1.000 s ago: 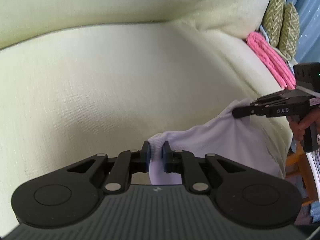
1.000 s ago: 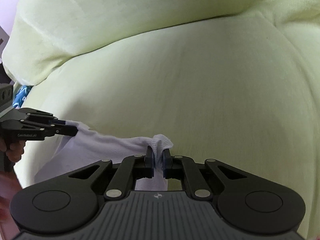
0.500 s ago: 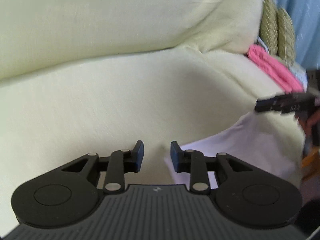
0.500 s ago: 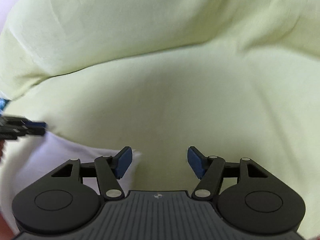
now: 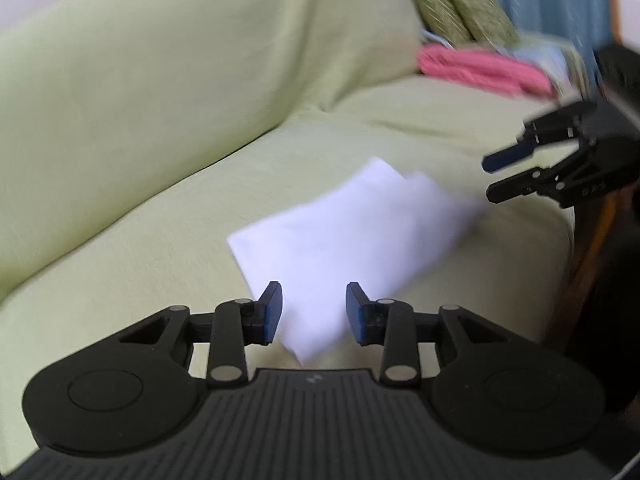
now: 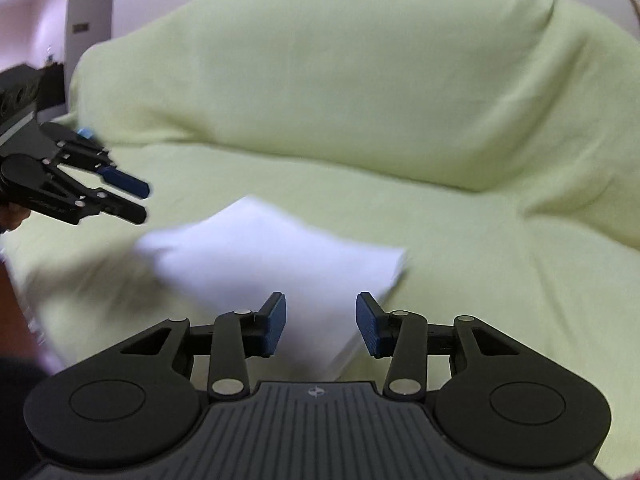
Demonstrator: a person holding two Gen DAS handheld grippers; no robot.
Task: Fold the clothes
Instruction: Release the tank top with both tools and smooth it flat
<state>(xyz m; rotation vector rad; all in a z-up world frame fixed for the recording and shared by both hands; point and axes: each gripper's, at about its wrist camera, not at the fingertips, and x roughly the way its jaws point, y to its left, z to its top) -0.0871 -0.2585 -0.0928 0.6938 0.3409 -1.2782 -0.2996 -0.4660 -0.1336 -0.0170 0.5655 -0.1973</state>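
1. The white garment (image 5: 352,236) lies folded flat on the seat of the sofa (image 5: 168,92), which is draped in a pale green cover. Its edges are smeared by motion blur, so the layers of the fold are hard to count.
2. The left gripper (image 5: 314,312) hangs above the garment's near corner. Its jaws are partly apart and opening, and the pads touch nothing (the cloth seen between them lies below).
3. The right gripper (image 6: 321,324) hangs over the garment's opposite near edge. Its jaws are partly apart and closing, with nothing gripped between them.
4. Each gripper also shows at the border of the other's view, cut off by the frame; only a sliver of a hand (image 6: 10,216) shows behind the left one.
5. At the sofa's far end lie a pink fabric pile (image 5: 480,66) and two green patterned cushions (image 5: 452,0), both blurred. What lies beside the pink pile cannot be made out.
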